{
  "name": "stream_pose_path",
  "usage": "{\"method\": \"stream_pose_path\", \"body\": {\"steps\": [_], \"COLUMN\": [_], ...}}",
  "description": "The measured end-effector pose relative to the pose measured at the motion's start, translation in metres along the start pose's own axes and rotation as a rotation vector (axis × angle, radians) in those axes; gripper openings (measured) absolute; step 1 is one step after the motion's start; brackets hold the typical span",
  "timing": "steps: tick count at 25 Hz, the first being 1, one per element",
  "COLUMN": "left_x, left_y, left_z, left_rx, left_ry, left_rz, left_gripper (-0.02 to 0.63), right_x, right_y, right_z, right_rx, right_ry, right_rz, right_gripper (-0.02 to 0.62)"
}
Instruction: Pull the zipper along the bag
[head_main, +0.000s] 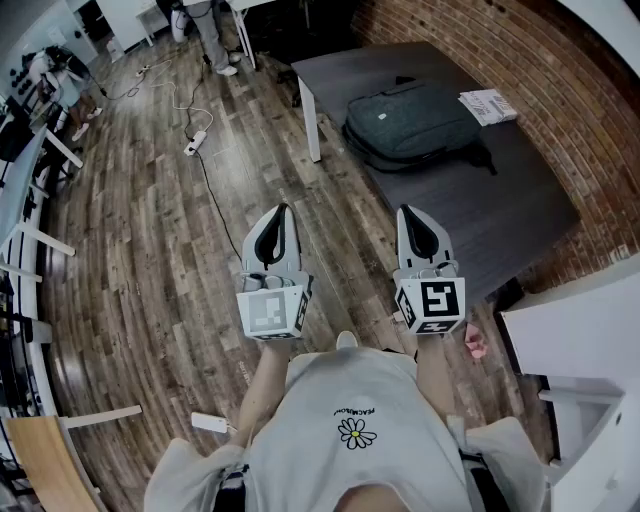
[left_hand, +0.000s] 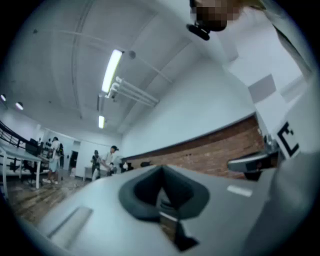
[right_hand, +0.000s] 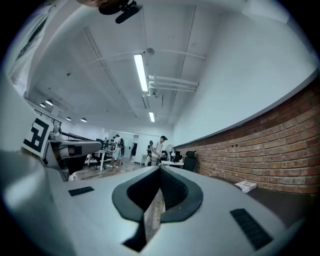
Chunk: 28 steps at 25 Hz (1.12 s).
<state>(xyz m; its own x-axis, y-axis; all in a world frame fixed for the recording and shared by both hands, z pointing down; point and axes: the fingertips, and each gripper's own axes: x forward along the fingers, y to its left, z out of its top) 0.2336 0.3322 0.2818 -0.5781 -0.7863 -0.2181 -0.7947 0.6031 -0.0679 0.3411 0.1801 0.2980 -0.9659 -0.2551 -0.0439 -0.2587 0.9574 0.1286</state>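
A dark grey backpack (head_main: 412, 124) lies flat on a dark table (head_main: 500, 215) ahead of me, by the brick wall. Its zipper is too small to make out. My left gripper (head_main: 276, 212) and right gripper (head_main: 411, 214) hover side by side over the wooden floor, well short of the bag, both shut with nothing between the jaws. In the left gripper view the left gripper (left_hand: 162, 170) points slightly up at the room, and in the right gripper view the right gripper (right_hand: 160, 169) looks level along the wall; the bag shows in neither.
A white paper packet (head_main: 488, 104) lies on the table's far right corner. A white power strip with cable (head_main: 196, 142) trails across the floor. White desks (head_main: 575, 330) stand at my right, a wooden panel (head_main: 45, 455) at lower left. People (right_hand: 159, 148) stand far across the room.
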Motion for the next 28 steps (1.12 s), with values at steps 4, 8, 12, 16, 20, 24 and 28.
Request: {"method": "stream_pose_path", "body": {"steps": [4, 8, 12, 16, 20, 24, 28], "left_x": [-0.001, 0.004, 0.007, 0.005, 0.019, 0.052, 0.098], "left_y": [0.000, -0.006, -0.010, -0.005, 0.007, 0.012, 0.021], "left_z": [0.001, -0.003, -0.010, -0.023, -0.039, -0.057, -0.066], "left_rx": [-0.001, 0.004, -0.005, -0.008, -0.043, -0.044, -0.054], "left_ry": [-0.003, 0.000, 0.011, 0.037, 0.064, 0.065, 0.058], "left_rz": [-0.004, -0.010, -0.017, -0.001, 0.026, -0.003, -0.050], "left_gripper": [0.000, 0.000, 0.000, 0.000, 0.000, 0.000, 0.000], "right_x": [-0.002, -0.003, 0.000, 0.003, 0.012, 0.036, 0.069], "right_y": [0.000, -0.009, -0.013, -0.011, -0.018, -0.034, -0.049], "right_z": [-0.001, -0.007, -0.017, -0.027, -0.039, -0.049, -0.054], "right_rx": [-0.005, -0.004, 0.036, 0.086, 0.081, 0.074, 0.063], "right_ry": [0.002, 0.010, 0.021, 0.021, 0.061, 0.079, 0.092], "right_rz": [-0.002, -0.001, 0.000, 0.022, 0.023, 0.000, -0.033], "right_gripper": [0.000, 0.000, 0.000, 0.000, 0.002, 0.002, 0.002]}}
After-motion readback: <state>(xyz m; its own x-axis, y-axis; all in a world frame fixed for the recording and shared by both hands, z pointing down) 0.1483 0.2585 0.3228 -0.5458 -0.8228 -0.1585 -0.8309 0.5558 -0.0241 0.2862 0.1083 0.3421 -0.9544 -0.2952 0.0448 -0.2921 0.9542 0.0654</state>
